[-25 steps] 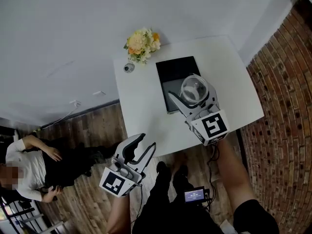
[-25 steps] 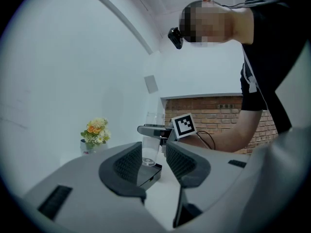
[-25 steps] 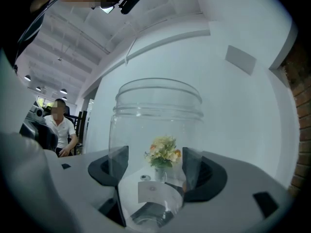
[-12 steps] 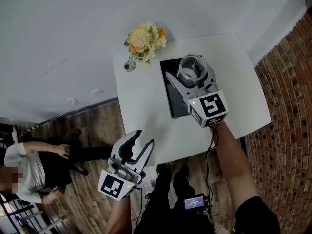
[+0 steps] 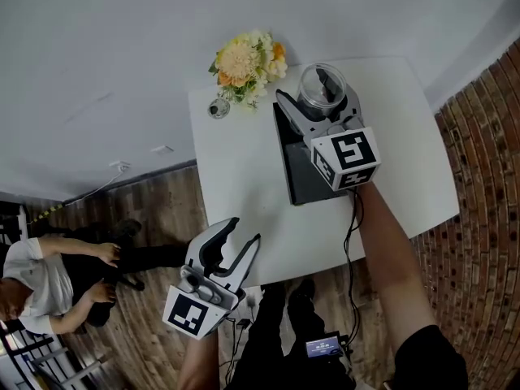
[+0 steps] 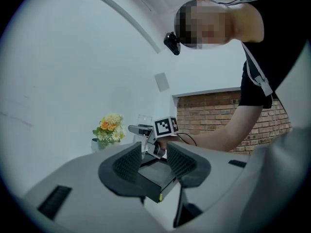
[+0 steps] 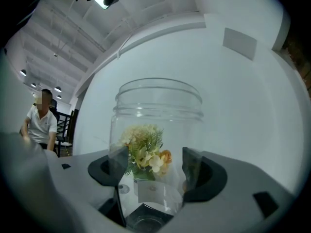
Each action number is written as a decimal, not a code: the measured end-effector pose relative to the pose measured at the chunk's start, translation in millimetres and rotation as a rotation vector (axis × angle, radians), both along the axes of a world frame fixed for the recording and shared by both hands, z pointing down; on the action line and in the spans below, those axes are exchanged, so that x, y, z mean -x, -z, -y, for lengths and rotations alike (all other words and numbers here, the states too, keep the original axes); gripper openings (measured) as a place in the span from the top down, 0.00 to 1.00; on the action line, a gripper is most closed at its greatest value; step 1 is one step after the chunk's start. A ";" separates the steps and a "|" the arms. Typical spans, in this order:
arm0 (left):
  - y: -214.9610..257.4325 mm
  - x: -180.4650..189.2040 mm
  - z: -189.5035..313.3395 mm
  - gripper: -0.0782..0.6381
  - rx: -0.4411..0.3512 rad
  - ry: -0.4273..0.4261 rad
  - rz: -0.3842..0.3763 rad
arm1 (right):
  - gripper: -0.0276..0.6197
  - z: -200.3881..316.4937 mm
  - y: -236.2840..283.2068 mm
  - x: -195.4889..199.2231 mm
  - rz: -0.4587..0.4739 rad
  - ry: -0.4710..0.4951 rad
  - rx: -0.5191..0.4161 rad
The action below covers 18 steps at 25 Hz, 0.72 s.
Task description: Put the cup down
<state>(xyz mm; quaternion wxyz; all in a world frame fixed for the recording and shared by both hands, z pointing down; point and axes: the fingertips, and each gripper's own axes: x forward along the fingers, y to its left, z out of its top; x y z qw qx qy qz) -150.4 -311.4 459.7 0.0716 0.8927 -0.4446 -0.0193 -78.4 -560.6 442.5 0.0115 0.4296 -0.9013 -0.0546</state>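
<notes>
Glass cup [image 7: 159, 106] clamped in R gripper [image 5: 318, 102], by far end of black slab [image 5: 302, 177] on white table [image 5: 236, 177]; L gripper [image 5: 244, 232] jaws apart, holding nothing.

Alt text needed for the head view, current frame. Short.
Seen from above, the right gripper holds a clear glass cup over the far end of a flat black box on a white table, beside a bunch of flowers. The left gripper, open and empty, hangs off the table's near edge above a wooden floor.
</notes>
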 end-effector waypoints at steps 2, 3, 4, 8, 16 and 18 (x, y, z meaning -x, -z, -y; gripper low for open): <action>-2.5 0.6 0.9 0.68 0.002 0.001 -0.003 | 0.40 5.4 -3.7 2.8 -0.006 0.000 0.001; -3.2 0.7 1.4 0.68 0.003 0.002 -0.003 | 0.40 7.8 -5.4 3.5 -0.007 -0.001 0.003; -3.4 0.9 1.8 0.68 0.002 0.003 -0.005 | 0.40 9.9 -7.0 4.0 -0.006 -0.003 0.005; -5.0 2.3 2.5 0.68 0.002 0.007 -0.010 | 0.40 14.8 -14.3 5.3 -0.007 -0.008 0.011; -10.3 5.8 3.3 0.68 0.011 0.009 -0.009 | 0.40 18.6 -27.5 10.1 -0.025 0.003 0.016; -10.8 6.6 3.3 0.68 0.011 0.009 -0.009 | 0.40 18.5 -27.8 11.5 -0.026 0.008 0.013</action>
